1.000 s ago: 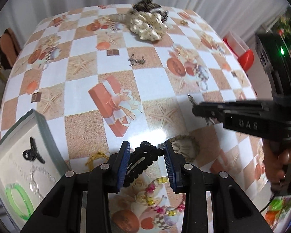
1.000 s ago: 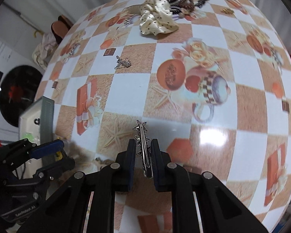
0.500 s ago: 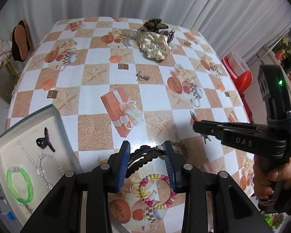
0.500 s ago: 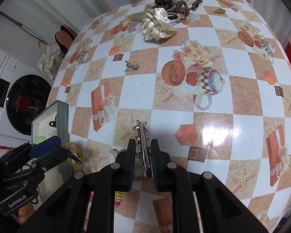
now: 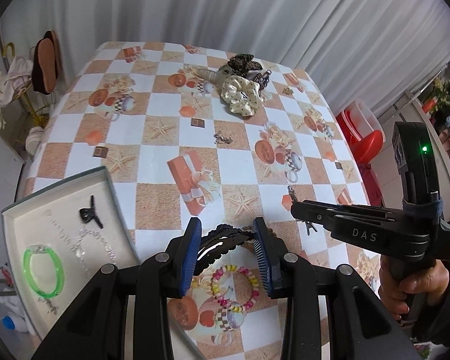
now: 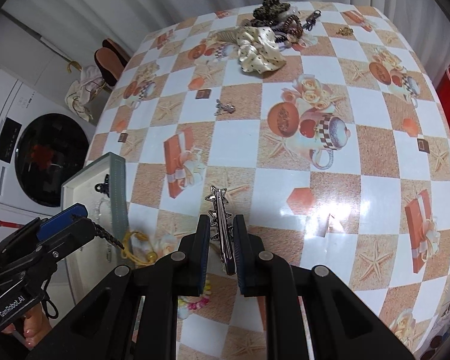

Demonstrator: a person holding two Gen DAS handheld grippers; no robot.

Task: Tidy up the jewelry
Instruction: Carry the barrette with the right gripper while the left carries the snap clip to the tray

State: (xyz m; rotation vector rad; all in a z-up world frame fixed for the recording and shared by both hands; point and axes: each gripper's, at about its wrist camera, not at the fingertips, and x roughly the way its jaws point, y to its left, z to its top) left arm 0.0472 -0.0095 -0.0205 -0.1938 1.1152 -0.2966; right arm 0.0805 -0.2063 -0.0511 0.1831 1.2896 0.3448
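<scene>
My left gripper (image 5: pixel 227 245) is shut on a black hair clip (image 5: pixel 222 241), held crosswise between the blue pads above the table. My right gripper (image 6: pixel 222 241) is shut on a silver star hair clip (image 6: pixel 220 219) that sticks out past the pads. In the left wrist view the right gripper (image 5: pixel 294 202) reaches in from the right with the clip's tip showing. An open jewelry box (image 5: pixel 12 231) lies at the lower left; it holds a green bracelet (image 5: pixel 43 271), a small black claw clip (image 5: pixel 90 212) and a silver chain (image 5: pixel 96 241). A beaded bracelet (image 5: pixel 235 288) lies below the left gripper.
A cream dotted scrunchie (image 5: pixel 241 96) and a heap of hair accessories (image 6: pixel 277 15) sit at the table's far end. A small silver charm (image 5: pixel 222 138) lies mid-table, a yellow band (image 6: pixel 136 247) by the box. A washing machine (image 6: pixel 39 156) stands left, red containers (image 5: pixel 363 132) right.
Both grippers have risen from the table with their clips still held. More of the table and the open box has come into view below.
</scene>
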